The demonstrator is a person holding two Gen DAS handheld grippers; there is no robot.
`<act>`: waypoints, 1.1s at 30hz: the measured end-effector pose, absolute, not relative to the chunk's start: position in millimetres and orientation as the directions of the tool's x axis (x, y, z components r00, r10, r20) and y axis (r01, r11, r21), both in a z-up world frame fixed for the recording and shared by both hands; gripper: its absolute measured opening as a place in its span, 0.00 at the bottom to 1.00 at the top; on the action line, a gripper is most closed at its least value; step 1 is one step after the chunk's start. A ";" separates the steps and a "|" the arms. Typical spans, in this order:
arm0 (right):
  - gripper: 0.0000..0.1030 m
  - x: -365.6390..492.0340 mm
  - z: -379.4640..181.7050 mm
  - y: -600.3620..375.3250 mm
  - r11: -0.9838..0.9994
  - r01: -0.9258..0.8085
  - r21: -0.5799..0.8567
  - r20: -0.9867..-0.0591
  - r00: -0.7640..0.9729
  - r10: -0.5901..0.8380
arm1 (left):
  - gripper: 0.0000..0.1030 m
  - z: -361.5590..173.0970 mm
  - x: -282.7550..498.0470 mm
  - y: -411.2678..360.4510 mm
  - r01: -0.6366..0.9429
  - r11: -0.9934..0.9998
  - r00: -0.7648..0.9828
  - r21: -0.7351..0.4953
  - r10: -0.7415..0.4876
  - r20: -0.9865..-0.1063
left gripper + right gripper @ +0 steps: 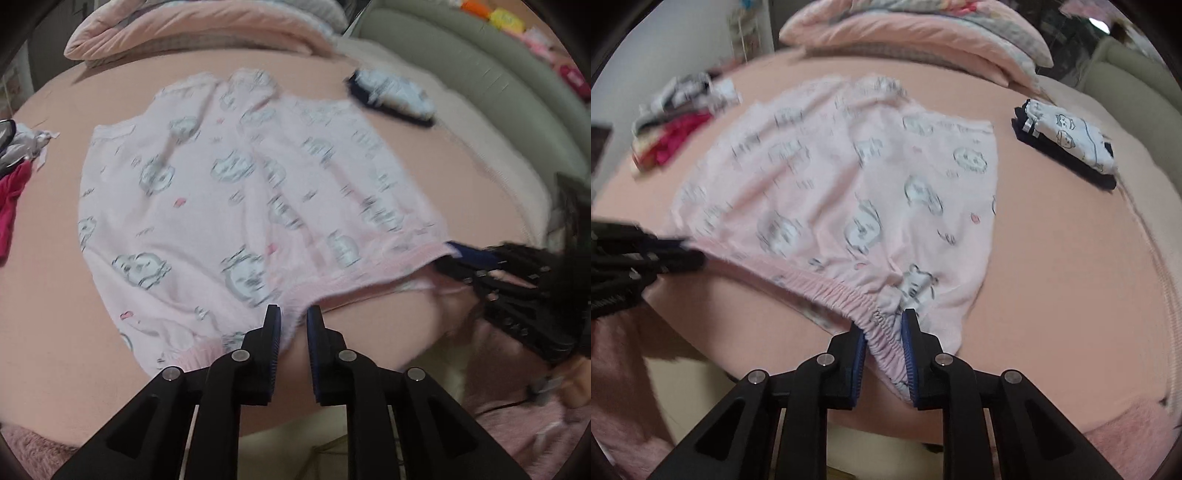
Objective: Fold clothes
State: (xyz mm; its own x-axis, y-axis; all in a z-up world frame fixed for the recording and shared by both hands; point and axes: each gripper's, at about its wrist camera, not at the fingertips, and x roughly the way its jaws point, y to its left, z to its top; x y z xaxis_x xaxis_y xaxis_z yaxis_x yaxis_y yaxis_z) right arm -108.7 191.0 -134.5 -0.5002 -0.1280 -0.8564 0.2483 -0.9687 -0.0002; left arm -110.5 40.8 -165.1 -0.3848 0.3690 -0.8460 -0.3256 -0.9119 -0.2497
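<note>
Pink bedding [1052,277] carries everything. Right gripper [884,328] pinches the pants' [849,192] waistband (elastic bunched between pads); left gripper [293,317] clamps its other end. Pants spread toward twelve o'clock; folded pile [1071,144] at two.

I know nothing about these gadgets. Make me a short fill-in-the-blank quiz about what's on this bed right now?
1. The right tool pinches the pink pants by their elastic ____.
2. The pants are printed with small ____ faces.
3. The folded dark-and-white stack lies on the pink ____.

Missing words: waistband; cat; bed
</note>
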 end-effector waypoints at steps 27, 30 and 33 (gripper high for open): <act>0.25 -109.7 -109.7 200.9 -0.954 0.249 0.169 -0.860 -0.435 -0.266 | 0.12 -180.0 -120.5 62.3 -0.333 -0.907 -0.363 -0.259 0.377 -0.852; 0.25 -111.3 -116.0 213.0 -0.965 0.195 0.173 -0.862 -0.444 -0.244 | 0.12 -173.9 -116.7 38.6 -0.243 -0.927 -0.409 -0.287 0.366 -0.836; 0.25 -116.7 -144.4 207.2 -0.975 0.196 0.108 -0.900 -0.398 -0.179 | 0.12 -183.6 -121.5 21.8 -0.193 -0.939 -0.384 -0.285 0.339 -0.859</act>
State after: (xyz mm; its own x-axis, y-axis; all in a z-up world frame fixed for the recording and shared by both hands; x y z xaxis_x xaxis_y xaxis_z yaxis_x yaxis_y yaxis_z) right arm -116.7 207.2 -144.4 -0.3982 -0.1794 -0.8996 0.1961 -0.9747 0.1075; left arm -121.5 21.8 -183.6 -0.3841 0.3390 -0.8588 -0.1925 -0.9391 -0.2846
